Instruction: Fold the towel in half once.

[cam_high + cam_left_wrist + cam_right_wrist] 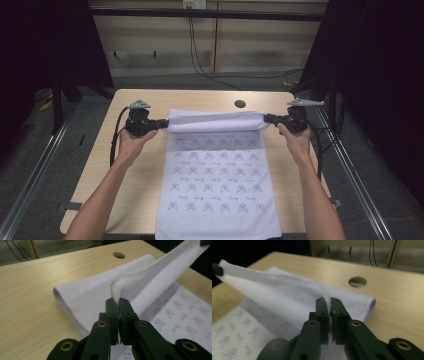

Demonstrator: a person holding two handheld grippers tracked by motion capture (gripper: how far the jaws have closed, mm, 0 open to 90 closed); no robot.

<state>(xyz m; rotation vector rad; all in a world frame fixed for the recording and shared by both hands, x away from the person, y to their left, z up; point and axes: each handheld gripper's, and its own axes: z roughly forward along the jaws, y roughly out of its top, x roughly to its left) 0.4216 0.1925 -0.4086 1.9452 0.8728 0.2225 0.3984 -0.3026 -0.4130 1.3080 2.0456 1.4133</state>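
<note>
A white towel (215,185) printed with small blue motifs lies lengthwise on the wooden table (125,165), and its near end hangs over the front edge. The far end is lifted off the table and folded back toward the person, stretched taut between both grippers. My left gripper (165,122) is shut on the left corner; in the left gripper view the stitched hem (130,275) runs into the closed jaws (117,301). My right gripper (267,118) is shut on the right corner, the hem (294,278) pinched between its jaws (329,300).
A round cable hole (240,104) sits in the table just beyond the lifted fold. Bare wood lies left and right of the towel. Metal rails (350,165) run along the floor on both sides. Black cables (200,60) trail behind the table.
</note>
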